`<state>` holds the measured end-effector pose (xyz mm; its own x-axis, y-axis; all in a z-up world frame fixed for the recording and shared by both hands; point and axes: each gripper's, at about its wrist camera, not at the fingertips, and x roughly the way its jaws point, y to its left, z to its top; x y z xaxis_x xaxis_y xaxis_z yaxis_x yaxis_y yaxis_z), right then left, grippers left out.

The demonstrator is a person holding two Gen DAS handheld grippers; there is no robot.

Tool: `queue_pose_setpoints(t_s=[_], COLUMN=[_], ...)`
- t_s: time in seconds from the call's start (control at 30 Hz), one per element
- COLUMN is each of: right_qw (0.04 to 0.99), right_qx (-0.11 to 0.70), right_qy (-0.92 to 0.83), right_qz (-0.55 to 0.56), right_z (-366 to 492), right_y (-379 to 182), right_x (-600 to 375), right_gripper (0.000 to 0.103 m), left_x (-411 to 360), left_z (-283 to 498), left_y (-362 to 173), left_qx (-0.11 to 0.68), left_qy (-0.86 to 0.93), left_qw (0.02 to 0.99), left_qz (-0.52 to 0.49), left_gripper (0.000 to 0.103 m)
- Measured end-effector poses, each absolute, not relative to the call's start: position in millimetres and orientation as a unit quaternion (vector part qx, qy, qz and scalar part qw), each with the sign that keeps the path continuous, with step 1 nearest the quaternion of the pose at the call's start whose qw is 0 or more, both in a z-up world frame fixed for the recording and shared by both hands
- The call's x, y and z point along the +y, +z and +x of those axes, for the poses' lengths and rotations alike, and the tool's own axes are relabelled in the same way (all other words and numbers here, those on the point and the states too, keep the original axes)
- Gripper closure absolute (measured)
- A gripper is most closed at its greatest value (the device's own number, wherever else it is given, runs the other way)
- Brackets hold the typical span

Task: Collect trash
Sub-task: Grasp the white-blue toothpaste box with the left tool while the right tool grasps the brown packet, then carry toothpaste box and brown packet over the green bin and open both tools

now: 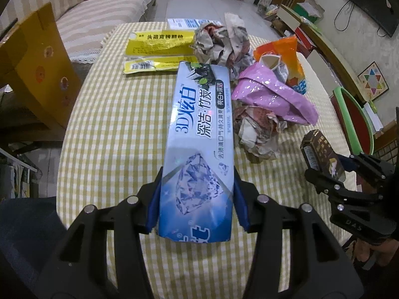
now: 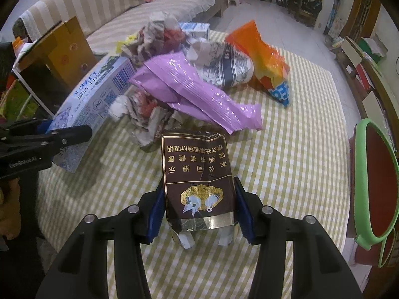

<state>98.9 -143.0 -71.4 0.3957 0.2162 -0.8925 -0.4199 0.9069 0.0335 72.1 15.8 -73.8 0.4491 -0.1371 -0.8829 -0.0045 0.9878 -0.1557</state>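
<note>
My left gripper point(image 1: 197, 199) is shut on a long blue toothpaste box point(image 1: 199, 129), held above the checked table point(image 1: 112, 134). It also shows in the right wrist view point(image 2: 97, 99). My right gripper point(image 2: 199, 206) is shut on a dark brown cigarette pack point(image 2: 199, 174), which also shows in the left wrist view point(image 1: 321, 154). On the table lie a pink plastic bag point(image 2: 189, 92), an orange wrapper point(image 2: 261, 57), crumpled paper balls point(image 1: 222, 42) point(image 2: 149, 119) and flat yellow packaging point(image 1: 159, 49).
A cardboard box point(image 1: 37, 64) stands at the table's left edge. A striped sofa point(image 1: 104, 7) is beyond it. A green-rimmed red stool point(image 2: 374, 186) stands to the right of the table.
</note>
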Motion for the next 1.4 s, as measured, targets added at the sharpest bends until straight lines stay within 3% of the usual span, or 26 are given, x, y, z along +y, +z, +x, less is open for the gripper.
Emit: queue_pose_setpoints(t_s=[0.57,1.4], right_qw=[0.859,0.904], right_qx=[0.479,0.422], right_qy=[0.176,-0.001], right_qz=[-0.045,0.070], right_z=[97,123], right_y=[-20,41], right_x=[-185,-379], right_gripper=[0.054,0.054], left_x=[-12,-182], left_z=[60,134], left_y=[-29,27], left_qx=[0.492,0.453], left_qy=[-0.045,-0.186], left_qw=[0.867,0.872], left_qz=[-0.062,0.019], left_gripper=[0.056,0.056])
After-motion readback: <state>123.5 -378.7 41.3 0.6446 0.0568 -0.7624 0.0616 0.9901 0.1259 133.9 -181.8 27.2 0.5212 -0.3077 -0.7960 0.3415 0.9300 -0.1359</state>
